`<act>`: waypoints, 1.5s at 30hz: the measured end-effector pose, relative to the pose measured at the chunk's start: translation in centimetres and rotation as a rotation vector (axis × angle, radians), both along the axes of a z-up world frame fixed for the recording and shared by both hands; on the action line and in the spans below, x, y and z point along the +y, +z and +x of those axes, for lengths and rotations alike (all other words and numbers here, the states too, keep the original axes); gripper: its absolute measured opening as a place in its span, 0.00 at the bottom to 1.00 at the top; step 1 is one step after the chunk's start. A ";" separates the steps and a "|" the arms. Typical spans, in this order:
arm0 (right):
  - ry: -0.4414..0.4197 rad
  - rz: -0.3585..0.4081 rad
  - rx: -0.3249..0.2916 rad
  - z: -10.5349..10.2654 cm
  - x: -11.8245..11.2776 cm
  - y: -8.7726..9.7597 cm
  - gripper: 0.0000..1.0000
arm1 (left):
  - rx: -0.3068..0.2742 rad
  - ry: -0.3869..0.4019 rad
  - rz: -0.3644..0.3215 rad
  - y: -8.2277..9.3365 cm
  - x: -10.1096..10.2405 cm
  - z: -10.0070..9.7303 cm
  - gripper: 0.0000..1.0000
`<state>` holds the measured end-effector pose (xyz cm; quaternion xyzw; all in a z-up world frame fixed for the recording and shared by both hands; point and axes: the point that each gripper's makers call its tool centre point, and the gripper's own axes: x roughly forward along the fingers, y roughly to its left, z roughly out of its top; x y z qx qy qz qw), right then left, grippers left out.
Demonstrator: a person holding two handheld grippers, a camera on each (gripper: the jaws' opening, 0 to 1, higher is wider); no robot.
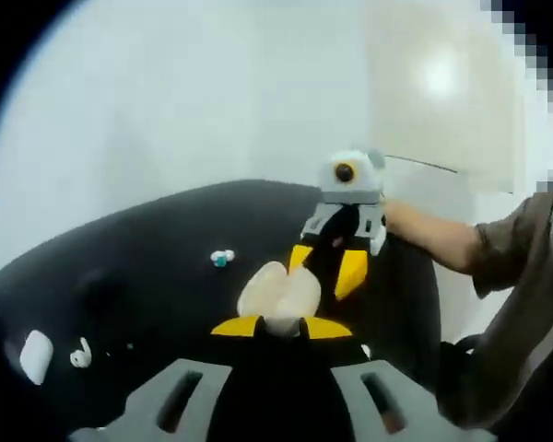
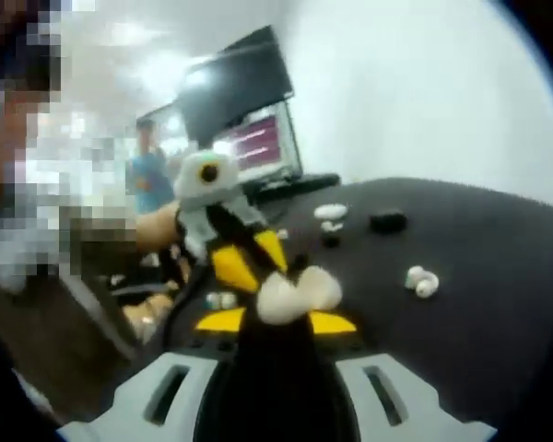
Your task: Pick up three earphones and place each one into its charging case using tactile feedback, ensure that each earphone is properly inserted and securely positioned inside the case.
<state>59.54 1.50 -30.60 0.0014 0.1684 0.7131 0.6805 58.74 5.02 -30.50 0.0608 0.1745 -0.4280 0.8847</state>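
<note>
An open white charging case (image 1: 278,295) hangs above the black table, its two rounded halves spread apart. My left gripper (image 1: 281,326) is shut on its lower end. My right gripper (image 1: 325,265) comes in from the right and meets the case's far half. In the right gripper view the same white case (image 2: 297,293) rises from between my right gripper's (image 2: 276,321) yellow pads, with the left gripper (image 2: 251,259) touching it from the left. Whether an earphone sits inside is hidden. Loose earphones lie on the table: a white one (image 1: 80,354), a white-and-teal one (image 1: 222,259), and a white pair (image 2: 422,281).
The black table (image 1: 147,276) also carries a white case (image 1: 35,355) at its near left, plus a black case (image 2: 387,221) and another white case (image 2: 330,212) farther off. A person's arm (image 1: 442,241) reaches in from the right. A monitor (image 2: 244,110) and keyboard stand behind.
</note>
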 end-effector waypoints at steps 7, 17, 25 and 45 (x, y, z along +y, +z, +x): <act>-0.009 -0.023 0.037 -0.1 0.1 -0.4 0.23 | -0.024 -0.021 -0.032 0.4 -1.1 -0.3 0.12; 0.006 -0.034 0.114 -0.5 0.2 -0.3 0.23 | -0.129 -0.106 0.075 0.6 -2.5 -1.0 0.10; 0.058 -0.026 -0.047 -1.2 0.1 -0.5 0.20 | -0.177 -0.121 0.084 2.0 -1.8 -1.4 0.08; 0.106 -0.008 -0.369 -1.3 0.1 -0.4 0.19 | 0.139 -0.160 -0.169 0.1 -0.8 -0.4 0.24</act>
